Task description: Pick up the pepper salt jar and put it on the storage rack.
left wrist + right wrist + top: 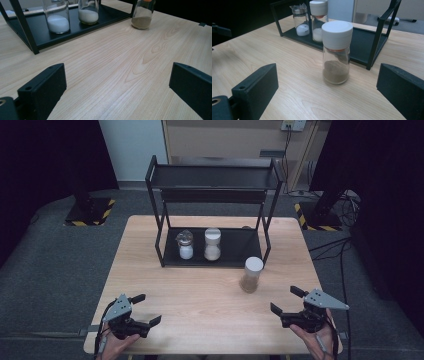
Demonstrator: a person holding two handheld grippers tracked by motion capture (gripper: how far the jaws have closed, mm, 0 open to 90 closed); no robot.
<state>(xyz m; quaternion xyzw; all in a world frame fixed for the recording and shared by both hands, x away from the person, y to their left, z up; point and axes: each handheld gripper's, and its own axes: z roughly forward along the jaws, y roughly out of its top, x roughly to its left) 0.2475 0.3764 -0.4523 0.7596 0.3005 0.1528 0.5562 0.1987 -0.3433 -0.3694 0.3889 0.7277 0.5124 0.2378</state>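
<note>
High view: wooden table point(150, 270); black metal rack point(215, 180) holding two glass jars of white powder; one white-capped spice jar point(251, 275) of brown powder stands on the table before the rack's right leg. Left gripper point(145, 312) and right gripper point(285, 302): jaws wide apart, holding nothing.

Left gripper view: three jars in all.

Right gripper view: the brown-powder jar stands nearest, between the jaws' line.

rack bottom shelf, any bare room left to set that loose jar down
Yes: the right half of the bottom shelf, between the white-capped jar and the right posts, is bare. The left half is crowded by that jar and the clear-lidded jar. The loose jar stands on the table.
</note>
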